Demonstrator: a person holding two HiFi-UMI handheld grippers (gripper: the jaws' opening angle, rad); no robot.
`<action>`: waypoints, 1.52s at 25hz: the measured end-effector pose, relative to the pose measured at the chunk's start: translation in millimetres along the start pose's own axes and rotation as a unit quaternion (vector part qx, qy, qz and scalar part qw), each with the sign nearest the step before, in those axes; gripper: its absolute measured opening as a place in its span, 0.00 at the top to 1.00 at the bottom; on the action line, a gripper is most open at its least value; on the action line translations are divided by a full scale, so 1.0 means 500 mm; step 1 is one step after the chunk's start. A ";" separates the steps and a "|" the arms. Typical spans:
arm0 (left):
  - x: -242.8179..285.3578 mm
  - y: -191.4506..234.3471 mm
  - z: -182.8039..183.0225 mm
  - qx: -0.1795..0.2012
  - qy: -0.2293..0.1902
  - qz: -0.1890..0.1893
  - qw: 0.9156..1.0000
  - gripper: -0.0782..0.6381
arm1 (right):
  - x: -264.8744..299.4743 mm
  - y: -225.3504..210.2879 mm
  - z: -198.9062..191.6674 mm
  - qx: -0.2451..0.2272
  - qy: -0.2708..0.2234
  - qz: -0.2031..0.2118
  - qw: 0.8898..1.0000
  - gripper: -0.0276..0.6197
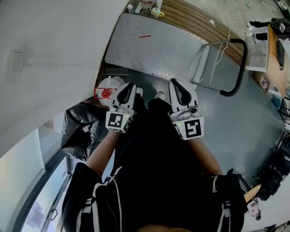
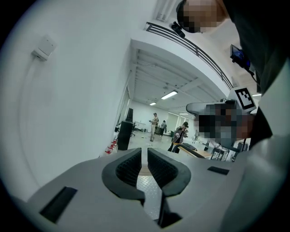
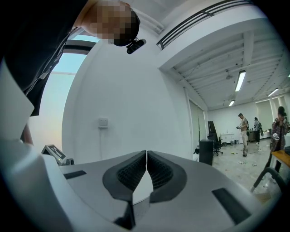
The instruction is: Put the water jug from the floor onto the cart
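The water jug (image 1: 111, 84), a pale translucent bottle with a red cap (image 1: 105, 94), stands on the floor by the white wall, just off the cart's near left corner. The cart (image 1: 154, 45) is a flat grey checker-plate platform with a black push handle (image 1: 239, 68) on its right. My left gripper (image 1: 128, 87) hovers just right of the jug, its jaws (image 2: 145, 156) all but together and empty. My right gripper (image 1: 177, 84) is over the floor before the cart's near edge, shut on nothing (image 3: 146, 158). Neither gripper view shows the jug.
A crumpled black bag (image 1: 82, 128) lies left of my legs. Small items (image 1: 156, 10) sit on the wooden strip beyond the cart. A desk (image 1: 277, 50) stands far right. Several people (image 2: 155, 123) stand far across the hall, near a black cabinet (image 2: 124, 134).
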State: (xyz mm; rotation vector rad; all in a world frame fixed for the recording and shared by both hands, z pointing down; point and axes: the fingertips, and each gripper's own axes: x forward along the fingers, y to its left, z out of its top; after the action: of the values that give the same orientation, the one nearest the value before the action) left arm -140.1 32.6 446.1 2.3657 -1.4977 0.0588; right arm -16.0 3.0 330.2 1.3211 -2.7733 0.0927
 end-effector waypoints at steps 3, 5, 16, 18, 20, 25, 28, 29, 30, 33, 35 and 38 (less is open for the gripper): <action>-0.011 0.022 -0.013 -0.002 0.003 0.012 1.000 0.77 | 0.016 0.022 -0.006 0.003 0.008 0.009 1.000 0.93; -0.019 0.039 -0.030 -0.012 0.014 0.016 1.000 0.75 | 0.025 0.036 -0.005 0.002 0.008 0.013 1.000 0.93; -0.030 0.150 -0.206 -0.088 0.129 0.041 0.987 0.74 | 0.061 0.086 -0.022 0.023 0.038 0.025 0.999 0.93; -0.040 0.171 -0.223 -0.084 0.142 0.040 0.985 0.74 | 0.067 0.102 -0.028 0.020 0.042 0.023 0.999 0.93; -0.049 0.190 -0.241 -0.078 0.155 0.038 0.984 0.74 | 0.073 0.113 -0.031 0.015 0.043 0.019 0.999 0.93; -0.074 0.259 -0.307 -0.141 0.190 0.070 0.969 0.74 | 0.078 0.132 -0.044 0.001 0.055 0.004 0.998 0.93; -0.084 0.298 -0.352 -0.159 0.213 0.088 0.960 0.74 | 0.079 0.129 -0.050 0.003 0.062 -0.011 0.998 0.93; -0.084 0.308 -0.368 -0.157 0.220 0.092 0.958 0.74 | 0.077 0.125 -0.052 0.006 0.064 -0.016 0.998 0.93; -0.083 0.318 -0.384 -0.149 0.225 0.097 0.958 0.74 | 0.075 0.123 -0.054 0.008 0.066 -0.020 0.998 0.93; -0.079 0.348 -0.437 -0.127 0.246 0.104 0.955 0.74 | 0.068 0.125 -0.062 0.000 0.081 -0.023 0.996 0.93; -0.079 0.363 -0.475 -0.116 0.267 0.103 0.951 0.74 | 0.062 0.122 -0.070 -0.007 0.093 -0.026 0.995 0.93; -0.082 0.381 -0.521 -0.112 0.291 0.115 0.943 0.74 | 0.057 0.104 -0.077 -0.001 0.104 -0.033 0.994 0.93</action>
State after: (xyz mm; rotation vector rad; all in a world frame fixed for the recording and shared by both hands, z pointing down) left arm -289.4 74.0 732.1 1.7657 -1.3787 0.5623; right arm -72.8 16.7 369.5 1.3194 -2.5548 0.2110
